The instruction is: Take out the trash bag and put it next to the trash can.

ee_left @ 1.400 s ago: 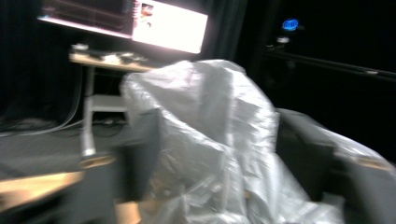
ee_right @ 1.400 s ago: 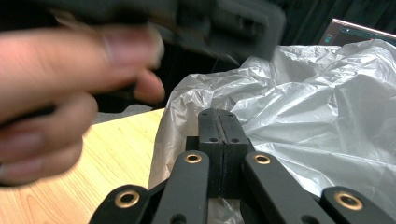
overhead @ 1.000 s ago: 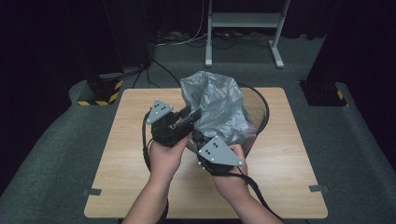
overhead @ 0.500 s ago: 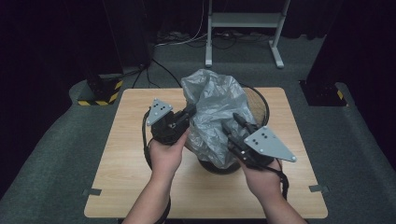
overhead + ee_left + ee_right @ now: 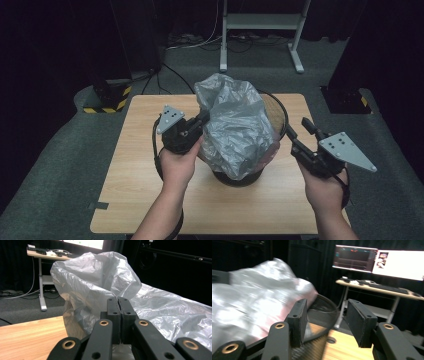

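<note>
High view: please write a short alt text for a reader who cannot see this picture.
A person's left gripper is shut on a grey plastic bag that sits in a black mesh bin on a wooden table. The right gripper, its jaws apart, is off to the bin's right, holding nothing.

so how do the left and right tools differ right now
The left tool is shut on the grey plastic bag, its jaws pressed together on the film; the right tool is open with nothing between its jaws, which have just been opening. The left tool touches the bag at its left side; the right tool hangs apart from it, beside the black mesh bin. Each has a hand holding it and carries a grey plate.
</note>
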`<state>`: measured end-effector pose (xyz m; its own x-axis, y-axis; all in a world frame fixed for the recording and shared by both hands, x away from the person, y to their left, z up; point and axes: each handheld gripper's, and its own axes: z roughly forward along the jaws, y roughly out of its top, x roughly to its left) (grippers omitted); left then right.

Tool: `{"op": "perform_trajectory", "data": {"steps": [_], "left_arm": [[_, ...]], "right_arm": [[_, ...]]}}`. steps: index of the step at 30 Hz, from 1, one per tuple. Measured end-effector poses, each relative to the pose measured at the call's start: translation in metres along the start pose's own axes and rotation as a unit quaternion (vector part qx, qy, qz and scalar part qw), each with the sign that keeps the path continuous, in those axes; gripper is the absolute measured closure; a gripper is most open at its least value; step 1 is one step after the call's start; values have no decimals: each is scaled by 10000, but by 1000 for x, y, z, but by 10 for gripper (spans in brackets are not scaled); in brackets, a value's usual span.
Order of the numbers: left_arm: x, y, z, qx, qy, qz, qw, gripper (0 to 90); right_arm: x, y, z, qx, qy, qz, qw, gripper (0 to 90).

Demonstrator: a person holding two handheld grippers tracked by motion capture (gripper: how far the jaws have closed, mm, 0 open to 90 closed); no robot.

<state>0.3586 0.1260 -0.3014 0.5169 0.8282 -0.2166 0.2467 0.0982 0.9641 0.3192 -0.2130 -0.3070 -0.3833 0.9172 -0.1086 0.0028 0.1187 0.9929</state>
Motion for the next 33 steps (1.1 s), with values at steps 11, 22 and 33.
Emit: {"op": "perform_trajectory", "data": {"steps": [11, 22, 33], "left_arm": [[0, 2, -2, -225, -89, 58, 9997, 885], [-7, 14, -3, -507, -321, 249, 9979, 887], [-16, 31, -7, -1047, -448, 587, 9918, 889]], "right_arm": [[-31, -66, 8, 911, -481, 134, 9946, 363], [-46, -156, 27, 2078, -546, 319, 9761, 216], [-64, -214, 41, 3222, -225, 498, 9451, 130]]}}
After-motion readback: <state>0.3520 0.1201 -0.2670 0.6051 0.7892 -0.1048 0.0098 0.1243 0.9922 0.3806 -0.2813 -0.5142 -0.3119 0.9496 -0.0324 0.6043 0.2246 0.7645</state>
